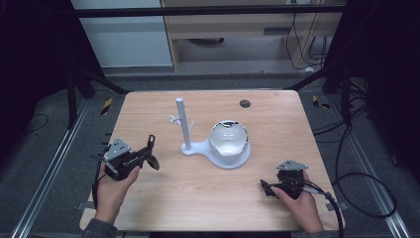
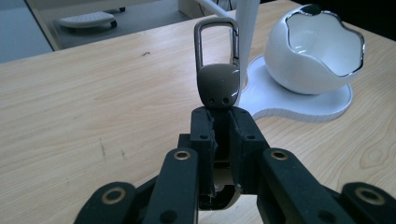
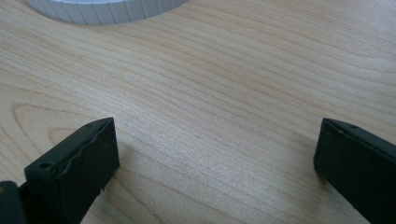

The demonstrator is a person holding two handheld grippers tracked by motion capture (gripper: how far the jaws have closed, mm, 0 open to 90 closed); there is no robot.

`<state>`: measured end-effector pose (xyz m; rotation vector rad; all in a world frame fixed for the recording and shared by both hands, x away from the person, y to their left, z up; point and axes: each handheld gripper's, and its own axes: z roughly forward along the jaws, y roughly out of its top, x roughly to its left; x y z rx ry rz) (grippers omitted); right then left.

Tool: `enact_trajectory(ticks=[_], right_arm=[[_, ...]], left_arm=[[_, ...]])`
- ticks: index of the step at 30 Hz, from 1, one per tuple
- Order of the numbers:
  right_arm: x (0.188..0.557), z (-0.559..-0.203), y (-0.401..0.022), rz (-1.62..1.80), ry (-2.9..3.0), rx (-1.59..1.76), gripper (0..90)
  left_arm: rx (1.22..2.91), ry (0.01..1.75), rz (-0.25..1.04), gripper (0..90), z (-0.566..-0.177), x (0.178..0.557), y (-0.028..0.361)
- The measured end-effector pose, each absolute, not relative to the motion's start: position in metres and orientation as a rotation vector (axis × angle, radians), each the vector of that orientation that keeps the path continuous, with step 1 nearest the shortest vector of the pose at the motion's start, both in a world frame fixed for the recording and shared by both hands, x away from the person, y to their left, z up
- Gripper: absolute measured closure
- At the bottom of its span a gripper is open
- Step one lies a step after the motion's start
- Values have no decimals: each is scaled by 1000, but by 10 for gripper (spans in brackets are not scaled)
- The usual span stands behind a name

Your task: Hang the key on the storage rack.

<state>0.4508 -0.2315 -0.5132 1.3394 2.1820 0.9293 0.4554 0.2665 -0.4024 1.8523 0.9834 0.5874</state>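
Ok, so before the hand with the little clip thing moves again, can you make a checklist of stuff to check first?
1. Keychain clip held firmly: ok, the left gripper has its jaws shut on the clip's lower end.
2. Clip's metal loop free: ok, it sticks up past the jaws.
3. White stand post upright: ok.
4. Pegs on the post bare: ok in the high view, though they look small.
5. Right gripper out of the way: ok, its jaws are open, low over bare table, apart from the stand.
6. White bowl sitting steady on the stand's base: ok.
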Motion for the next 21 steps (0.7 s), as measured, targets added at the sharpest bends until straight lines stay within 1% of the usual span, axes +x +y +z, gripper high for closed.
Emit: enact_trajectory(ticks=[21], right_arm=[[451, -513, -231, 929, 2182, 1339, 5]], left_arm=[[1786, 905, 631, 806, -383, 453, 231]])
